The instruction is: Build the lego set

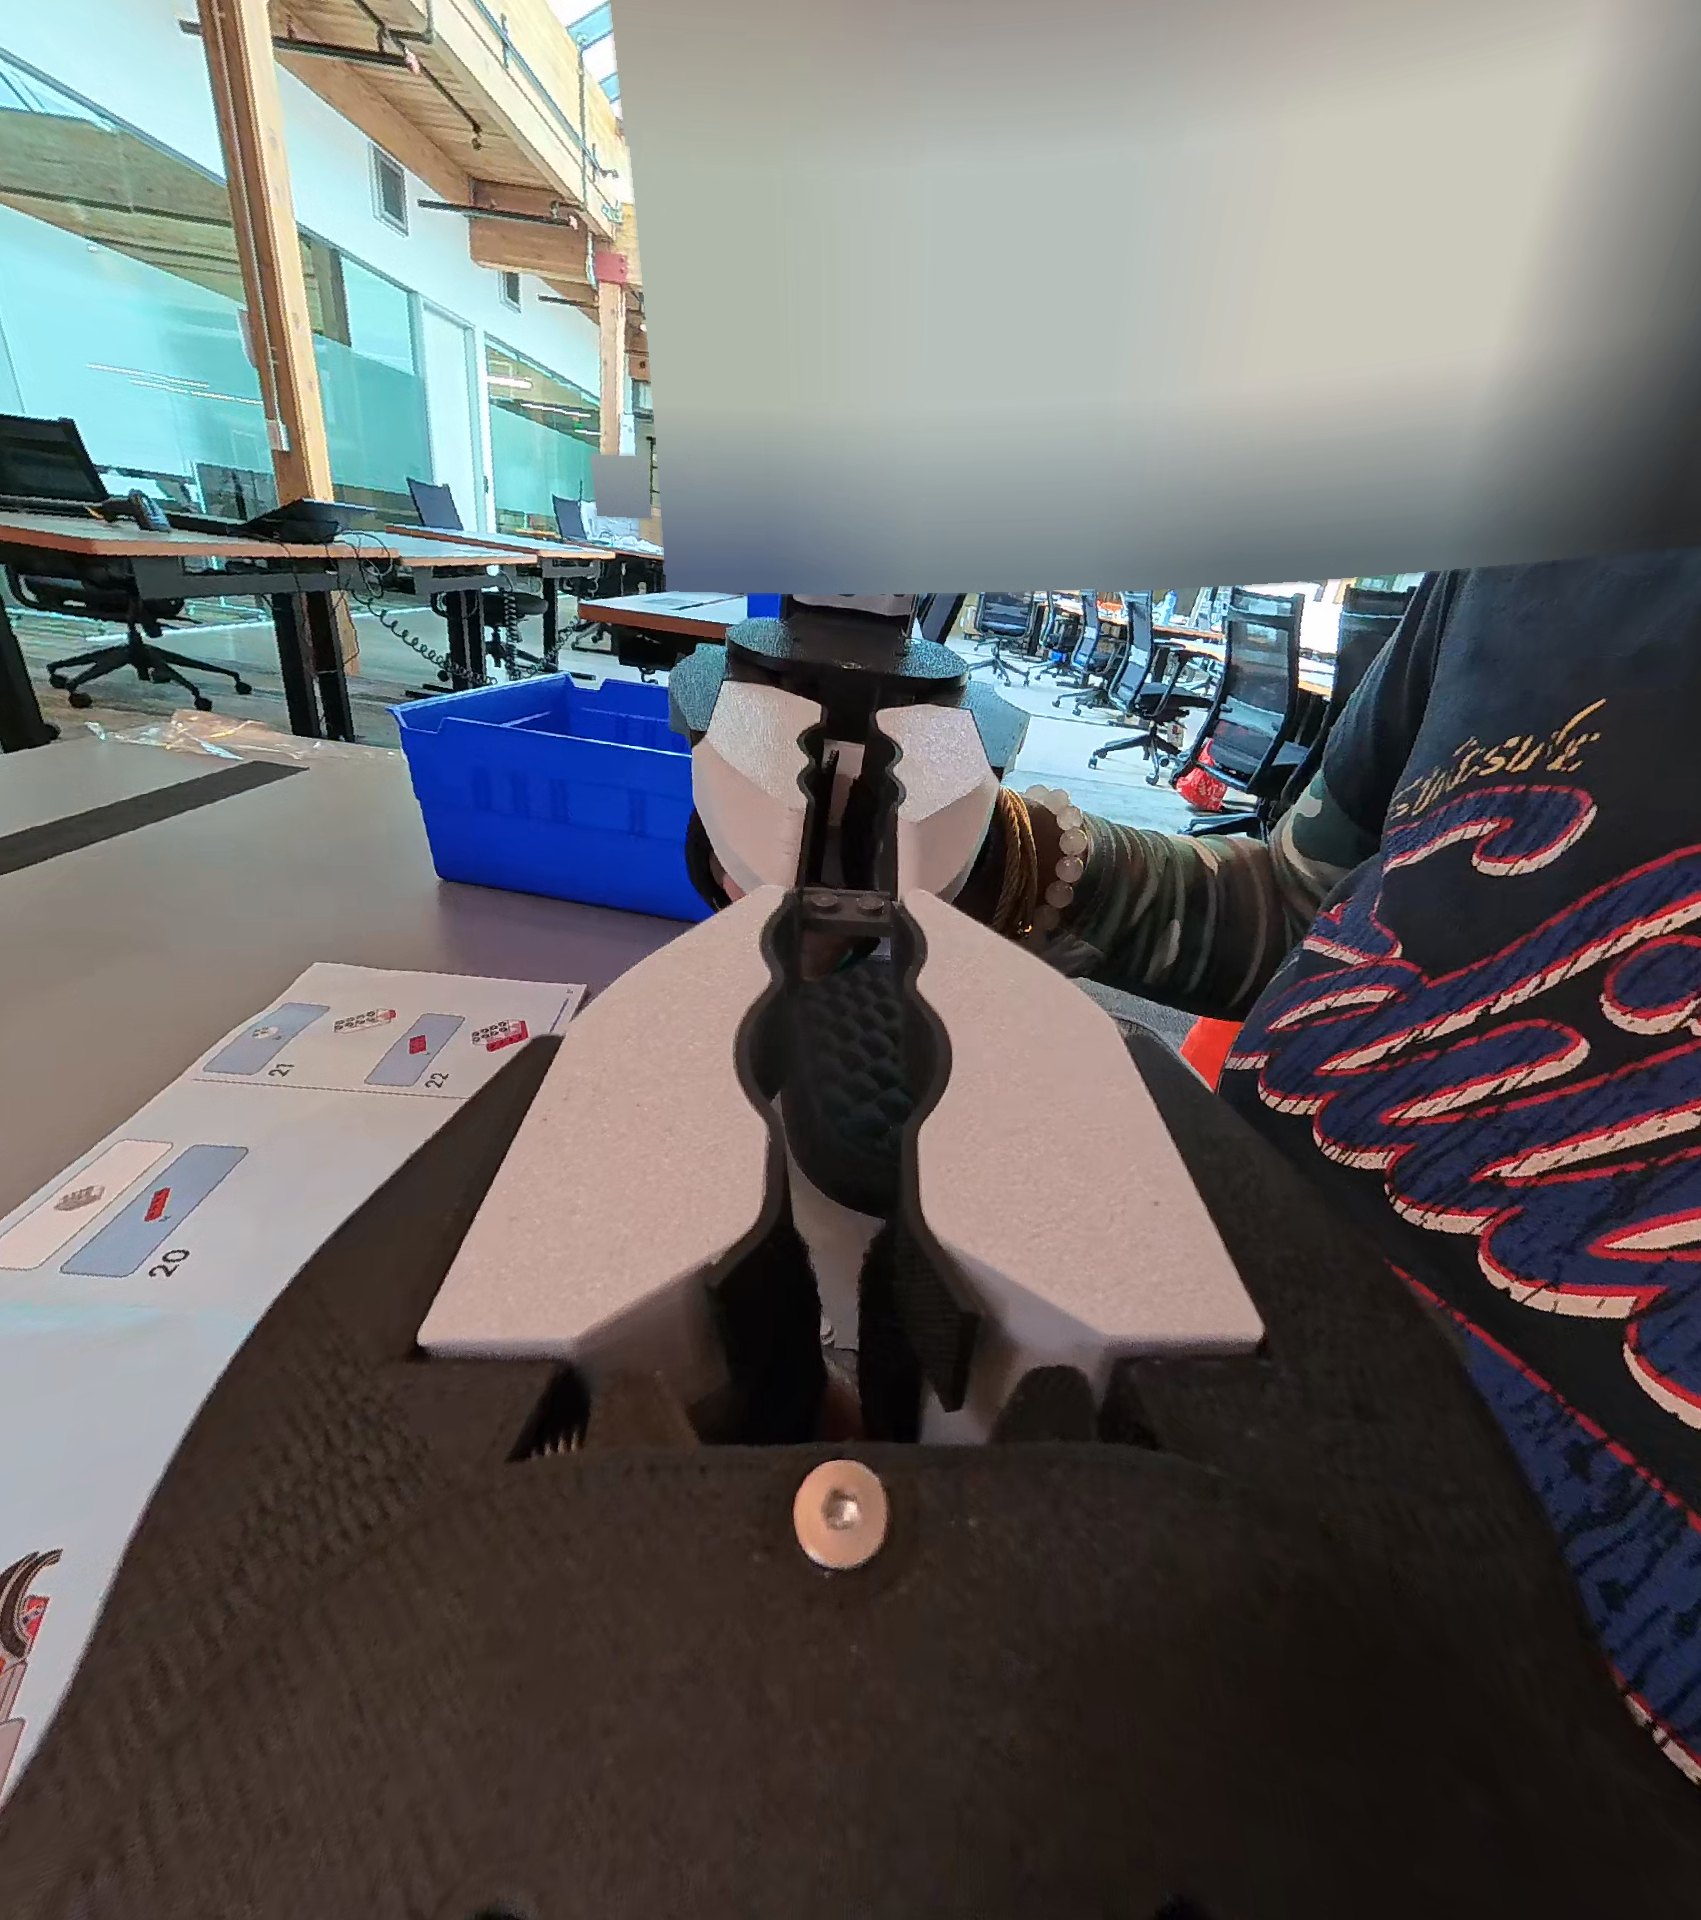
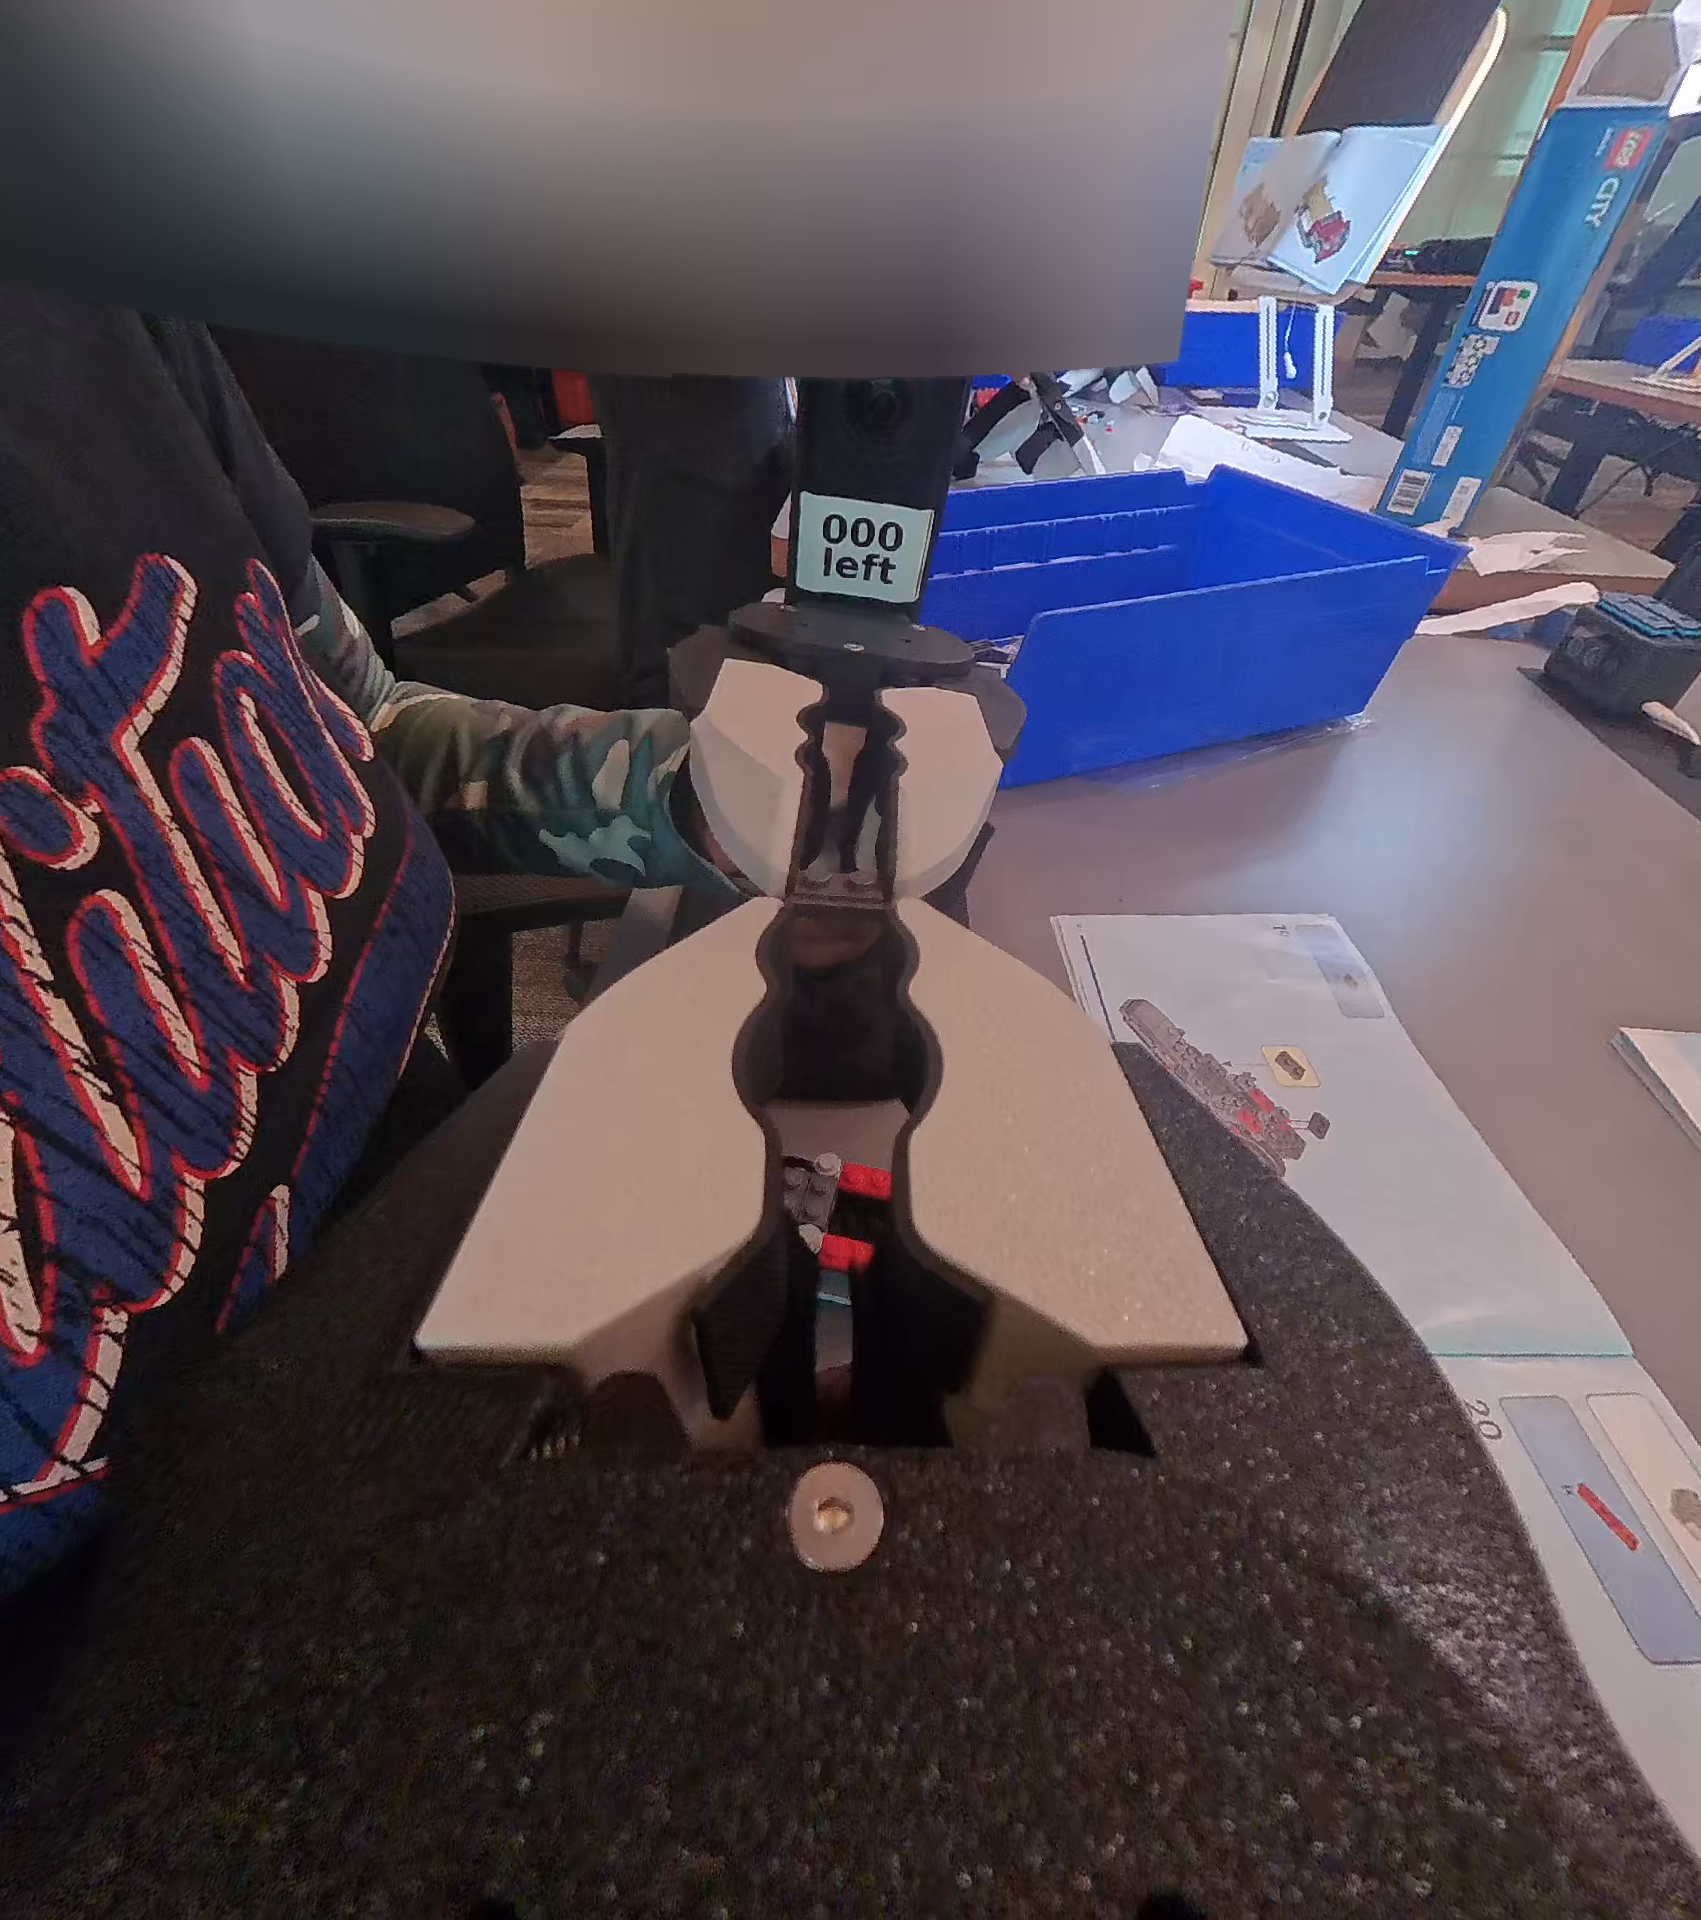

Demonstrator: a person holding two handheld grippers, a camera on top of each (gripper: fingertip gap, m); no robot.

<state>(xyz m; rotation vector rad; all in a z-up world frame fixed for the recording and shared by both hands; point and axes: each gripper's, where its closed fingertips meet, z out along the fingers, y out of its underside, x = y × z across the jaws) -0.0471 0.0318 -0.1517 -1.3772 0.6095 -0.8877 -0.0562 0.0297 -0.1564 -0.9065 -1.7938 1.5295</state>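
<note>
**Two hand-held grippers meet tip to tip over one small plate**

The left hand-held gripper (image 1: 844,914) and the right hand-held gripper (image 2: 838,894) face each other above the near edge of the worktop (image 1: 202,883), tips touching. Between them sits a small dark grey plate (image 1: 846,909), pinched at the left one's tips; the right one's fingers are narrow too and touch the same plate, though whether they grip it I cannot tell.

A partial grey-and-red model (image 2: 841,1205) shows through the right gripper's gap, lying below on the worktop, so some building is done. The instruction booklet (image 1: 233,1122) lies open along the near edge at numbered mid-sequence steps, so I judge much remains.

A blue bin (image 1: 555,790) stands toward the far side. The left gripper's camera post carries a printed label (image 2: 861,551), and a tall blue set box (image 2: 1542,260) beyond the bin bears brand printing.
</note>
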